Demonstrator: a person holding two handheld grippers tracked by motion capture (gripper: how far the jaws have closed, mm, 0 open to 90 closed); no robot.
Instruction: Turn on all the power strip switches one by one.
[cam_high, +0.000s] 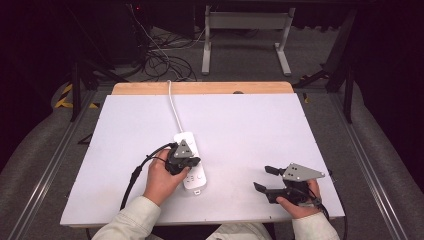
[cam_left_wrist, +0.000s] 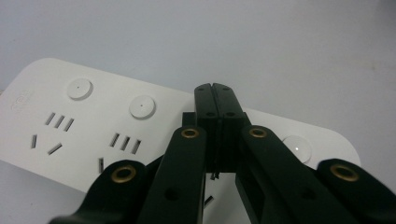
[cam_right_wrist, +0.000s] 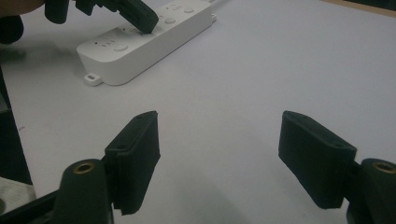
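White counter (cam_high: 250, 130) is carrying a white power strip (cam_high: 192, 167), its long axis running away from the person, cord (cam_high: 174, 107) trailing to the far edge. Left gripper (cam_high: 186, 162) is pressing closed jaws, holding nothing, onto the strip's near half. Right gripper (cam_high: 264, 179) is resting well apart, jaws spread wide and empty.

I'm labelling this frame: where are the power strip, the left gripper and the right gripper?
power strip (cam_left_wrist: 93, 126): left gripper view, its white socket face.
left gripper (cam_left_wrist: 215, 88): left gripper view, tip of the closed jaws.
right gripper (cam_right_wrist: 219, 158): right gripper view, gap between the open jaws.
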